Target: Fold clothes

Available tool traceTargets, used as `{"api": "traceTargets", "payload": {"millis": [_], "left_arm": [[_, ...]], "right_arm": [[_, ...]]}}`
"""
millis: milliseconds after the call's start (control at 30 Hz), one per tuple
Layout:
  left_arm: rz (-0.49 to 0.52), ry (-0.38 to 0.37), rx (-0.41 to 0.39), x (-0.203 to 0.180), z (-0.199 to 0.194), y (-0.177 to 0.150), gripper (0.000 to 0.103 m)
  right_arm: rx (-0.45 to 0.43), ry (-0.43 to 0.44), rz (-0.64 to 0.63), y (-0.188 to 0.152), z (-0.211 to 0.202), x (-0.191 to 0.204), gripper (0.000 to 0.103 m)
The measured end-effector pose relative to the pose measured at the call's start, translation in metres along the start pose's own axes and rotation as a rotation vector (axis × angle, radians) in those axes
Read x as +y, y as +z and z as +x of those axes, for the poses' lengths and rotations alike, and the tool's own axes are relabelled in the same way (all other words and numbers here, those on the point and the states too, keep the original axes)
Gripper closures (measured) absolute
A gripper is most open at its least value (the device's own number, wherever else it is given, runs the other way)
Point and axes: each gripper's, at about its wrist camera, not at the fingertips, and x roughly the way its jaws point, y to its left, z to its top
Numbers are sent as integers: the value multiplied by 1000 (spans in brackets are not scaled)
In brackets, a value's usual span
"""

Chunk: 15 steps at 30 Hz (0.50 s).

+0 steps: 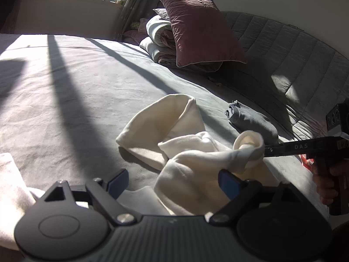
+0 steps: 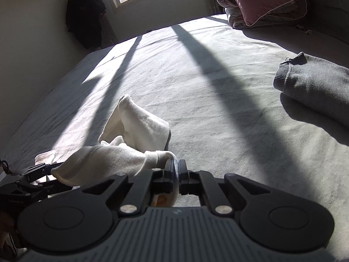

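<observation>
A cream-white garment lies crumpled on the grey bed sheet. My right gripper is shut on one bunched end of it, the cloth stretching off to the left. In the left wrist view that gripper reaches in from the right, held by a hand, with the cuff lifted. My left gripper stands open just in front of the garment, its blue pads close to the cloth, nothing between them. It shows again as my left gripper at the left edge.
A folded grey garment lies to the right, seen also as the grey garment. A maroon pillow leans on a rolled duvet by the padded headboard. White cloth sits at the near left. Dark clothing hangs by the wall.
</observation>
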Motion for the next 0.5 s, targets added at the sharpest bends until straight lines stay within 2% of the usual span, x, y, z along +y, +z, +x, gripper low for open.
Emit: {"api": "traceTargets", "payload": {"millis": [100,200,300,367,400,500], "left_arm": [[-54,-12,-1,1,0,0,15],[-107,-14,2,0,-2,0,27],[-159,-16,5,-1,-5,0,50],[-194,-17,7,-2,-7,0,82],[-212,-18,8,-2,-7,0,89],[-264,-20,10,-3,-10,0,94]], "right_arm": [[8,-3,6,-3,1,-3,99],[13,-2,16,-6,1,-6,99],[21,-2,23,-7,1,-8,99],[27,-6,22,-8,2,-9,99],[30,-8,21,-8,2,-9,99],[34,-13,19,-8,3,-7,98]]}}
